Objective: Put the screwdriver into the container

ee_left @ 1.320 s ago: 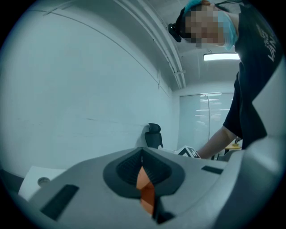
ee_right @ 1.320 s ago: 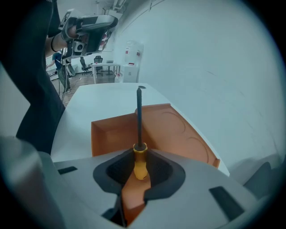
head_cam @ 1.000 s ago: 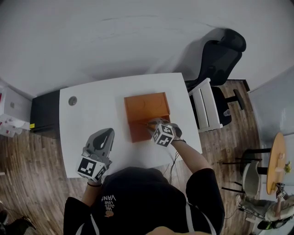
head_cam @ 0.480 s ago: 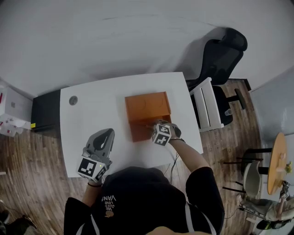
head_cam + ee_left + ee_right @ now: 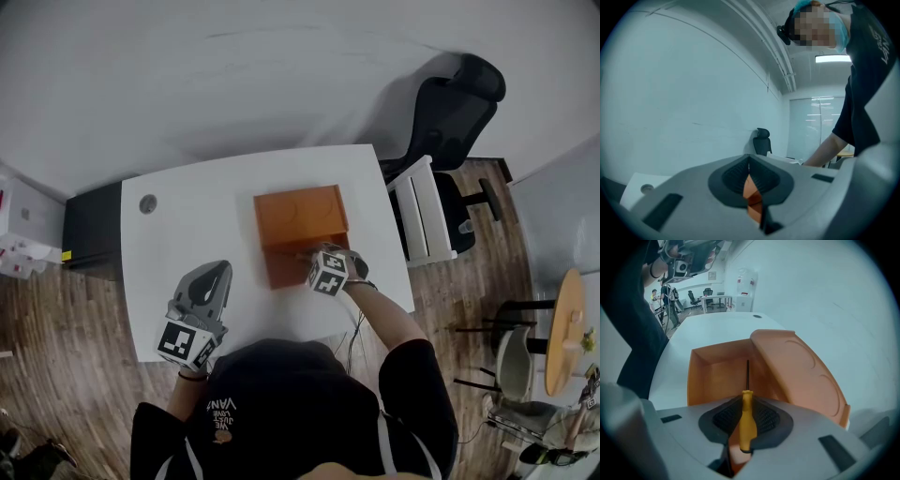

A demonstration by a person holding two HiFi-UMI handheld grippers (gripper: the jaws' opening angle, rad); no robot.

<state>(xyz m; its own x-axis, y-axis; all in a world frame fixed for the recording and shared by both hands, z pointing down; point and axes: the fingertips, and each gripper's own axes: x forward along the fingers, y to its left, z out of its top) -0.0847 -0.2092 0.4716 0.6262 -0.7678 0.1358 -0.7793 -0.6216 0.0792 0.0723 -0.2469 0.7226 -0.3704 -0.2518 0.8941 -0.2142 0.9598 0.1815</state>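
- Head view: a white rectangular table [image 5: 187,234] carries an open orange plastic box container [image 5: 281,267] near its middle, with its flat orange lid [image 5: 300,217] folded back toward 12 o'clock.
- The right gripper [image 5: 317,259] is at the container's 5 o'clock corner, pointing toward 11 o'clock over the open box.
- The left gripper [image 5: 216,274] sits at 8 o'clock from the container, well apart from it, over bare table.
- A black office chair [image 5: 455,108] stands at 2 o'clock from the table.
- Left gripper view: the left gripper [image 5: 749,163] has its jaws pressed together with nothing between them. Only a sliver of orange shows through the gap below.
- Right gripper view: the right gripper [image 5: 746,413] has its jaws clamped on the yellow handle of the yellow-handled screwdriver [image 5: 747,423].
- The screwdriver's thin dark shaft points to 12 o'clock and shows against the container [image 5: 715,373] interior.
- The lid [image 5: 797,369] leans away at 2 o'clock.
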